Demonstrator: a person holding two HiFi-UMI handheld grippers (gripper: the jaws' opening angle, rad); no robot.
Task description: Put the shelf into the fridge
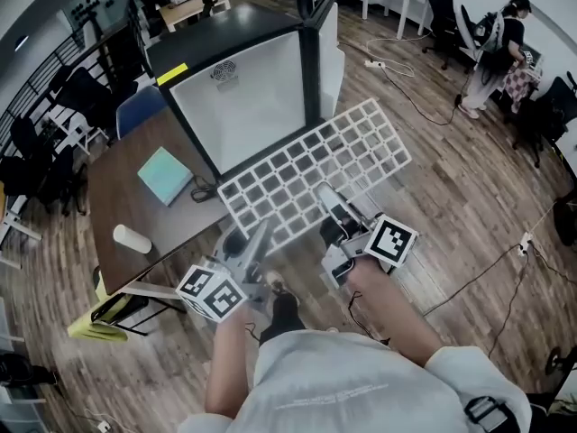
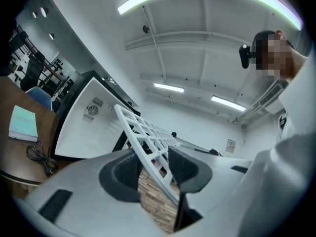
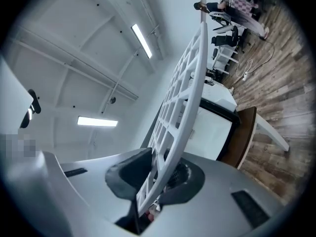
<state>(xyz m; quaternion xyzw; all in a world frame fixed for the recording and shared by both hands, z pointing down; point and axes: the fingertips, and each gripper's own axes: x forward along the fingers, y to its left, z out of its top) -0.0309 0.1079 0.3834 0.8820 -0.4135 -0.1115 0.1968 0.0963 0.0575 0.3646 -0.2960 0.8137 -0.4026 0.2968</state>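
A white grid shelf [image 1: 315, 174] hangs tilted in the air in front of the small black-and-white fridge [image 1: 243, 88], which stands on a brown table [image 1: 117, 197]. My right gripper [image 1: 326, 197] is shut on the shelf's near edge; in the right gripper view both pads press on the shelf [image 3: 187, 83] at the right gripper [image 3: 160, 174]. My left gripper [image 1: 257, 242] is at the shelf's near left corner. In the left gripper view the shelf's [image 2: 143, 132] edge runs slantwise between the open jaws of the left gripper [image 2: 155, 169], with a gap beside the left pad.
On the table lie a teal book [image 1: 164, 174], a black cable [image 1: 203, 190] and a white cylinder [image 1: 132, 238]. A blue chair [image 1: 140, 106] stands left of the fridge. A person [image 1: 491, 52] and office chairs are far off at the right. Cables cross the wood floor.
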